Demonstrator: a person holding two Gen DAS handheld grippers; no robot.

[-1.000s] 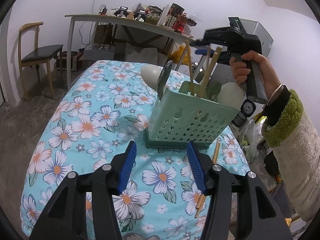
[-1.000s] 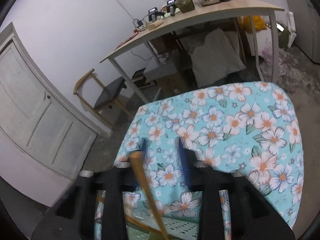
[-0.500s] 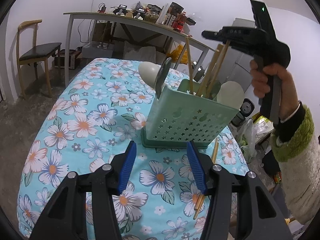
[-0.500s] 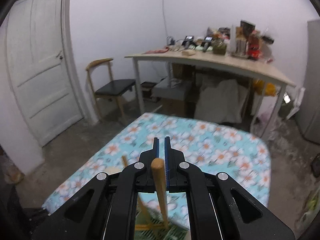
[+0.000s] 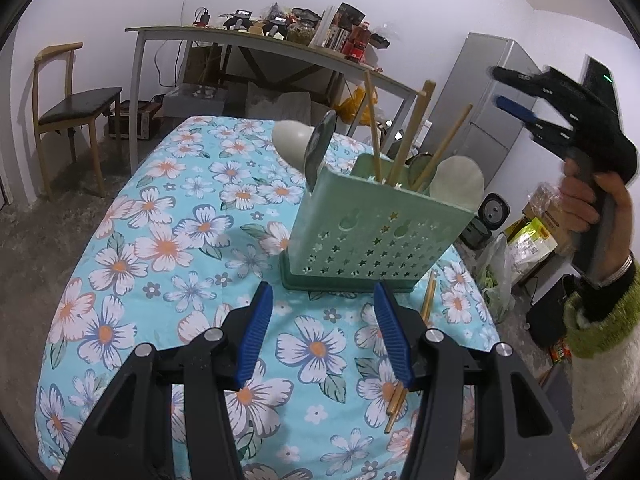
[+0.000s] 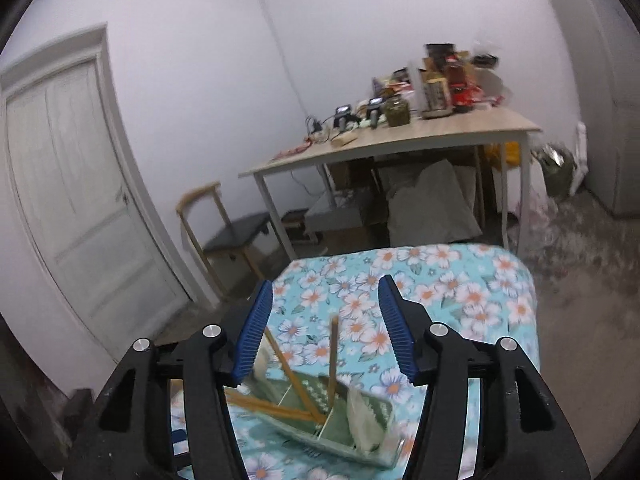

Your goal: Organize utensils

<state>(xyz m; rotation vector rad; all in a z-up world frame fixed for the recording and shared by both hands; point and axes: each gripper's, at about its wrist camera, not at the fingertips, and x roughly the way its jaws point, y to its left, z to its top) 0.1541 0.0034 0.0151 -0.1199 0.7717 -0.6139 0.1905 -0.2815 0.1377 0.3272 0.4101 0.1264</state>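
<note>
Right wrist view: the right gripper (image 6: 326,330) has just been opening its jaws, and nothing is between the blue pads now. A moment ago they were pressed on a light wooden chopstick (image 6: 333,358); that stick now stands loose in the pale green perforated plastic utensil holder (image 6: 360,412) on the flower-printed blue tabletop (image 6: 460,280). The gripper has also lifted off and away from the holder. I judge that 1 chopstick is delivered, and the next pickup is due.

In the left wrist view, the left gripper (image 5: 324,332) has not moved, its jaws spread and empty, just in front of the holder. At least 2 more wooden chopsticks (image 5: 400,392) lie on the cloth by its right pad, partly covered by it, so their count is unclear. The right view is motion-blurred, and the holder's near end is cut off by the gripper body.
</note>
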